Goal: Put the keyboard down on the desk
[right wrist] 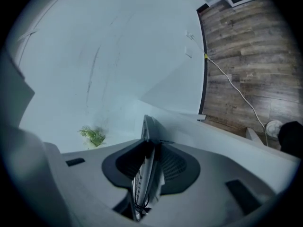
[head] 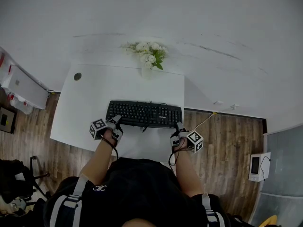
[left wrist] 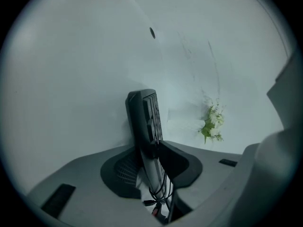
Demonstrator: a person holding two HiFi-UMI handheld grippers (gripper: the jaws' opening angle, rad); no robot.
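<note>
Black keyboard (head: 144,114): one, lying flat on the white desk (head: 94,96) near its front edge, so the set-down looks all but done.
Left gripper (head: 115,122): the keyboard's left end sits between its jaws, which are opening off it.
Right gripper (head: 179,126): the same at the right end, its jaws opening round the edge.
Keyboard ends: one gripper at each, probably to keep the long board level.
Count: two grippers, one desk, one bunch of white flowers (head: 149,55).

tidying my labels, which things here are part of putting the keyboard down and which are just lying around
Job: keyboard, desk, left gripper and right gripper, jaws opening with the keyboard between them.
Lying about: flowers, wall cable, white device on floor.
</note>
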